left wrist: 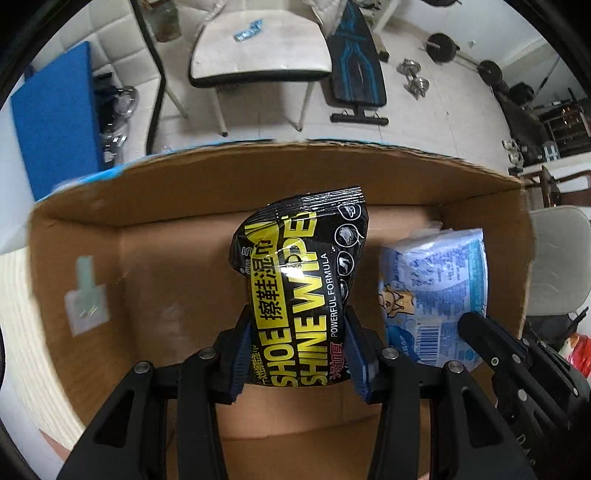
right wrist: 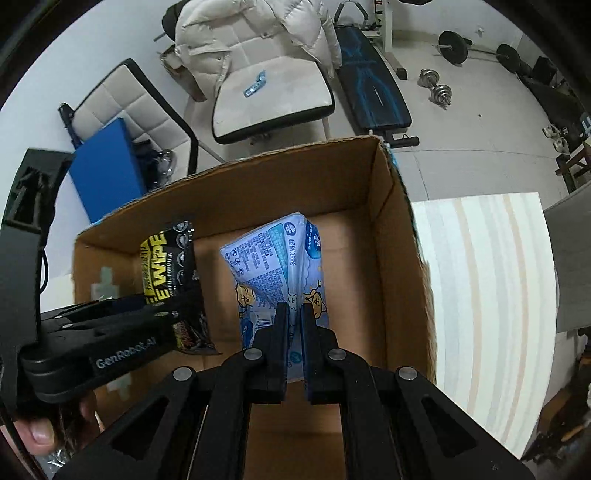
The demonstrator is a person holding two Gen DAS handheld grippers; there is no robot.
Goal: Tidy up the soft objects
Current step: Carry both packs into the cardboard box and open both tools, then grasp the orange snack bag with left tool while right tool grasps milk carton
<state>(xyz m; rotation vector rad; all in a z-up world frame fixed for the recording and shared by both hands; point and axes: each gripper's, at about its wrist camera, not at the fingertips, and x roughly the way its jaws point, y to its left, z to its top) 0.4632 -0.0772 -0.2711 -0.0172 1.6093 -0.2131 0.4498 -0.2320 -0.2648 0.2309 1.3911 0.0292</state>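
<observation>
My left gripper (left wrist: 297,321) is shut on a black and yellow shoe shine wipes pack (left wrist: 299,280) and holds it inside an open cardboard box (left wrist: 221,184). My right gripper (right wrist: 293,317) is shut on a light blue wet wipes pack (right wrist: 277,269) and holds it inside the same box (right wrist: 258,184), to the right of the black pack (right wrist: 170,258). The blue pack also shows in the left wrist view (left wrist: 436,291), with the right gripper's finger over its lower edge. The left gripper also shows at the left in the right wrist view (right wrist: 177,314).
The box stands on a pale striped wooden table (right wrist: 487,288). Beyond it are a white chair (left wrist: 258,48), a blue board (left wrist: 55,118), a black and blue weight bench (right wrist: 373,96), dumbbells (right wrist: 437,86) and a white puffer jacket (right wrist: 251,26).
</observation>
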